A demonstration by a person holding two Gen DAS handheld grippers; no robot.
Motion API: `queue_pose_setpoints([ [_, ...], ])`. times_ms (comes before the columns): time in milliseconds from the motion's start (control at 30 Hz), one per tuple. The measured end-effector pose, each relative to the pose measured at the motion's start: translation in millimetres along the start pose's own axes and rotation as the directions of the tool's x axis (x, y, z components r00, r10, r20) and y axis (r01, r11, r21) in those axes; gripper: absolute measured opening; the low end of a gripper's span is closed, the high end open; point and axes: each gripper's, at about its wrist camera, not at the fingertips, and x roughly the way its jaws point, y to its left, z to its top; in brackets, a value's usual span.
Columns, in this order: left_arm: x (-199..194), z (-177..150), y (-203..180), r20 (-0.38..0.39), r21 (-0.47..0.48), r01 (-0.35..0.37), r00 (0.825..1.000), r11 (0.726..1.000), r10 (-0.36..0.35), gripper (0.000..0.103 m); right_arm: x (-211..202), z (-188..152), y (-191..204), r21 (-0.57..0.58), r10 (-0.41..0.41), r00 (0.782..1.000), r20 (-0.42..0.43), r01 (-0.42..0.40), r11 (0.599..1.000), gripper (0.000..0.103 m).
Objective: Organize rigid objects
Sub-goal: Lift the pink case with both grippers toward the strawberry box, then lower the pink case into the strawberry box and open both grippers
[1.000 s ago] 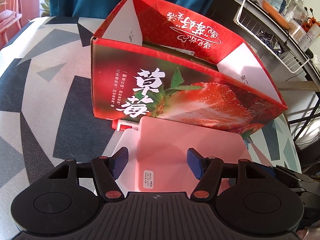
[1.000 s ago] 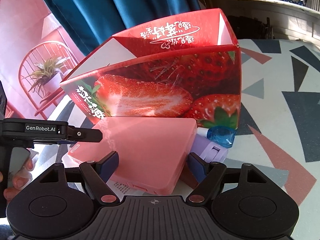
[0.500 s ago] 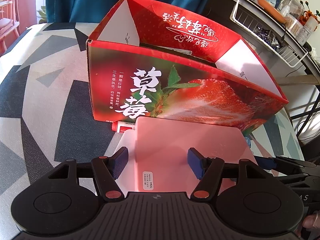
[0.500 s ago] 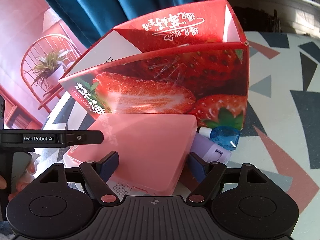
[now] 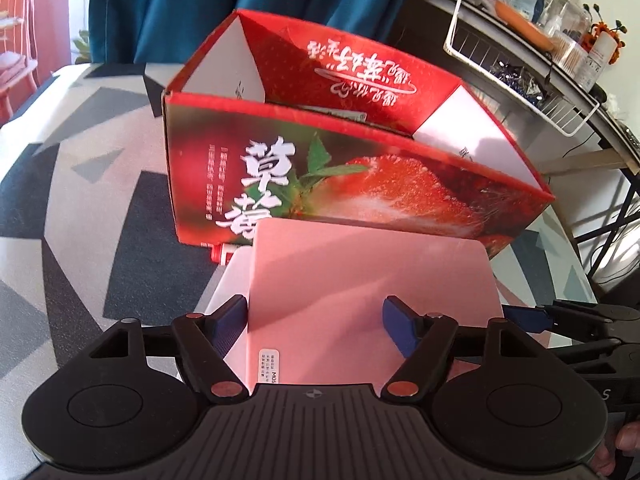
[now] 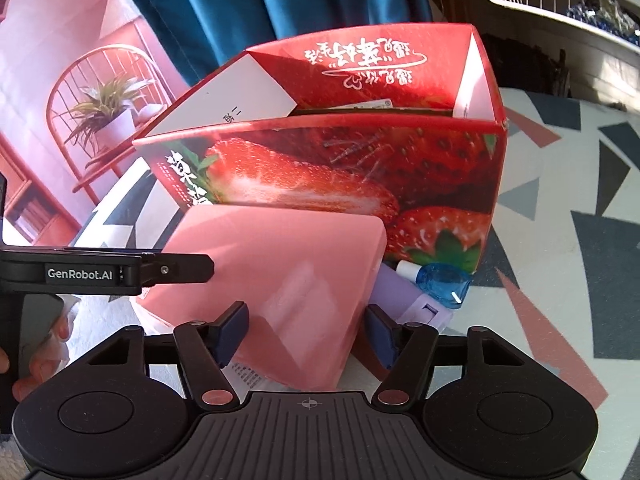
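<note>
A flat pink box (image 5: 372, 280) lies tilted in front of the open red strawberry carton (image 5: 360, 184). My left gripper (image 5: 316, 320) straddles the box's near left corner. Its jaws are opening, with a gap at the pads. In the right wrist view the same pink box (image 6: 280, 264) sits between the fingers of my right gripper (image 6: 308, 330). These jaws are closing, and the pads touch the box's two sides near its corner. A left gripper finger (image 6: 160, 272) reaches over the box's left edge. A right gripper fingertip (image 5: 528, 316) shows at its right edge.
A purple item (image 6: 404, 300) and a blue bottle (image 6: 440, 284) lie by the carton's right corner, a red-capped tube (image 5: 224, 254) at its left foot. A printed slip (image 6: 248, 376) lies under the box. A wire basket (image 5: 520, 76) hangs at the right, with a blue curtain (image 5: 192, 8) behind.
The left gripper's pads have spread apart off the pink box. The right gripper's pads have drawn in against it. The box has barely shifted.
</note>
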Motion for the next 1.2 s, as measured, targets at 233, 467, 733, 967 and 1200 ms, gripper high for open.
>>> queue_pose_setpoints([
  [233, -27.1, 6.3, 2.7, 0.089, -0.009, 0.005, 0.996, 1.0, -0.004, 0.076, -17.9, 5.3, 12.9, -0.063, -0.022, 0.998, 0.059, 0.026, 0.998, 0.046],
  [467, -64.6, 27.9, -6.3, 0.231, 0.045, 0.024, 0.972, 0.999, -0.034, 0.076, -45.6, 29.0, 20.1, -0.09, 0.004, 0.989, 0.151, 0.009, 0.996, 0.043],
  [733, -77.5, 59.1, -19.9, 0.314, 0.073, 0.034, 0.948, 0.997, -0.055, 0.076, -73.4, 70.9, 22.4, -0.127, 0.017, 0.967, 0.256, 0.016, 0.992, 0.043],
  [967, -50.6, 105.1, -22.7, 0.32, 0.099, 0.069, 0.943, 0.993, -0.098, 0.076, -61.3, 120.6, 11.6, -0.149, -0.039, 0.95, 0.308, 0.089, 0.985, 0.044],
  [1200, -5.4, 133.5, -12.0, 0.242, 0.021, 0.073, 0.967, 0.997, -0.076, 0.074, -15.4, 145.3, -12.6, -0.074, -0.064, 0.963, 0.262, 0.086, 0.994, 0.044],
])
